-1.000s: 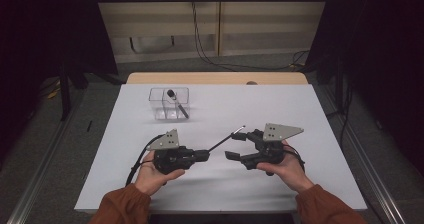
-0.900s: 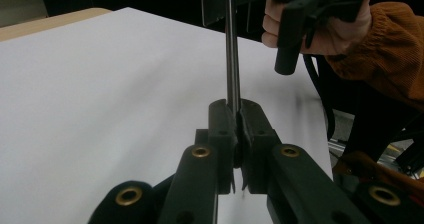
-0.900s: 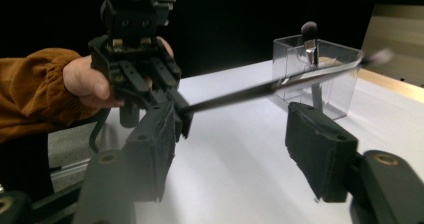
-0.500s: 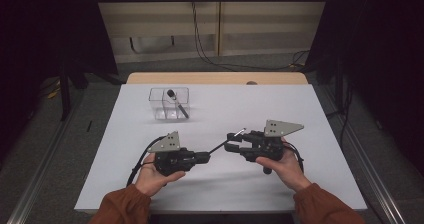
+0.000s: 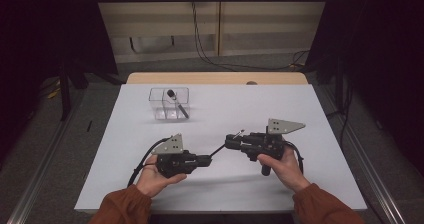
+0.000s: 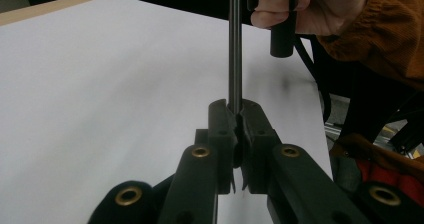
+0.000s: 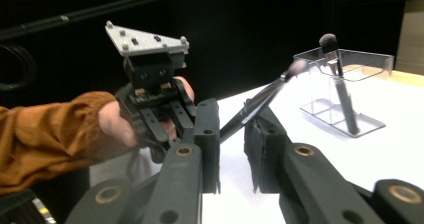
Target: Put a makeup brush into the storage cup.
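Fingers of the left gripper [image 6: 235,129] are clamped on the tail of a slim makeup brush [image 5: 218,149]. Fingers of the right gripper [image 7: 231,134] stand either side of the same handle; they have just been closing on it, and in the right gripper view a narrow gap is still seen on both sides, so no grip there yet.

Brush held in the air between the two grippers, above the near middle of the bench [image 5: 320,134], handle running up from the left gripper [image 5: 202,160] to the right gripper [image 5: 231,143], bristle tip [image 5: 241,132] poking out beyond it toward the far edge.

Since the earlier frames the right gripper has been brought in from just beside the brush to straddle it. Judged to be a hand-over from left to right, nearly complete on the receiving side; release by the left is not yet due.

Farther out: a clear holder [image 5: 169,104] near the far left corner, a second brush [image 5: 176,102] already leaning in it, head up. Likely destination for the held brush.
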A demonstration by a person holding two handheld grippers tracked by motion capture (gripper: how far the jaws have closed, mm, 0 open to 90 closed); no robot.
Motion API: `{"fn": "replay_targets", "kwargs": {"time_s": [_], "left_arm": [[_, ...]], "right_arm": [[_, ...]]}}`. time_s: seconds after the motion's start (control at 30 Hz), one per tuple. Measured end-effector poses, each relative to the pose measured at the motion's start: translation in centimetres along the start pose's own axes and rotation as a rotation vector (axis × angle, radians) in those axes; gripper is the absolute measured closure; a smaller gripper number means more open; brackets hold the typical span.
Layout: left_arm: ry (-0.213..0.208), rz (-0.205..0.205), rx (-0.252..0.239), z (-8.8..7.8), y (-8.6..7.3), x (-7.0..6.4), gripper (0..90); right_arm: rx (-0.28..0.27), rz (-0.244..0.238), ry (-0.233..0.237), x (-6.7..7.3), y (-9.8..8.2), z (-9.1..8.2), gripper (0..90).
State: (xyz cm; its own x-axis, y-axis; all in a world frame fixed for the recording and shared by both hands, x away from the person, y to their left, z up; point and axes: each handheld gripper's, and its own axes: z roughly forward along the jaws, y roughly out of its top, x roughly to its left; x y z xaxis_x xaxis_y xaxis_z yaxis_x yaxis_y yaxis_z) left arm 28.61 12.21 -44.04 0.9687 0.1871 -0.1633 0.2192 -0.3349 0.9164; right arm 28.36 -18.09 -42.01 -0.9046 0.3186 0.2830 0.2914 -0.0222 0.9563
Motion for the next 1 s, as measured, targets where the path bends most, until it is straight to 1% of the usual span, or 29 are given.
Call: {"fn": "replay_targets", "kwargs": {"time_s": [0.1, 0.2, 0.33, 0.37, 0.43, 0.53, 0.67, 0.73, 0.77, 0.83, 0.9, 0.93, 1.0], "left_arm": [[0.004, 0.002, 0.012, 0.2, -0.1, -0.1, 84.9], [0.012, 0.004, 0.016, 0.3, -0.2, 0.0, 83.9], [0.020, 0.005, 0.009, 0.3, -0.1, 0.0, 83.3], [0.025, 0.009, 0.013, 0.2, -0.1, 0.0, 83.1], [0.032, 0.005, 0.011, 0.2, -0.2, 0.1, 82.1], [0.046, 0.002, 0.009, 0.2, -0.2, 0.2, 79.3], [0.062, -0.004, -0.001, 0.2, -0.2, 0.3, 72.0], [0.079, -0.020, -0.004, 0.1, -0.1, 0.4, 65.0], [0.081, -0.023, -0.008, 0.0, -0.1, 0.5, 62.2], [0.093, -0.024, -0.021, -0.2, 0.0, 0.5, 59.7], [0.100, -0.039, -0.030, -0.4, 0.1, 0.6, 54.1], [0.107, -0.045, -0.036, -0.5, 0.1, 0.6, 53.0], [0.116, -0.054, -0.035, -0.8, 0.2, 0.6, 46.3]], "right_arm": [[-0.005, 0.010, 0.016, 0.1, 0.0, 0.1, 79.9], [-0.011, -0.003, 0.017, 0.3, 0.1, 0.2, 82.0], [-0.023, 0.012, 0.039, 0.4, 0.1, 0.3, 84.1], [-0.027, 0.016, 0.044, 0.4, 0.2, 0.3, 84.5], [-0.024, 0.018, 0.050, 0.4, 0.2, 0.4, 85.4], [-0.023, 0.019, 0.049, 0.5, 0.2, 0.4, 85.7], [-0.030, 0.023, 0.049, 0.5, 0.3, 0.3, 85.7], [-0.032, 0.022, 0.045, 0.5, 0.4, 0.2, 85.8], [-0.031, 0.021, 0.045, 0.5, 0.4, 0.2, 85.8], [-0.032, 0.019, 0.042, 0.5, 0.4, 0.1, 85.8], [-0.030, 0.021, 0.040, 0.4, 0.4, 0.1, 85.8], [-0.030, 0.020, 0.038, 0.4, 0.4, 0.1, 85.8], [-0.028, 0.022, 0.036, 0.4, 0.5, 0.0, 85.8]]}}
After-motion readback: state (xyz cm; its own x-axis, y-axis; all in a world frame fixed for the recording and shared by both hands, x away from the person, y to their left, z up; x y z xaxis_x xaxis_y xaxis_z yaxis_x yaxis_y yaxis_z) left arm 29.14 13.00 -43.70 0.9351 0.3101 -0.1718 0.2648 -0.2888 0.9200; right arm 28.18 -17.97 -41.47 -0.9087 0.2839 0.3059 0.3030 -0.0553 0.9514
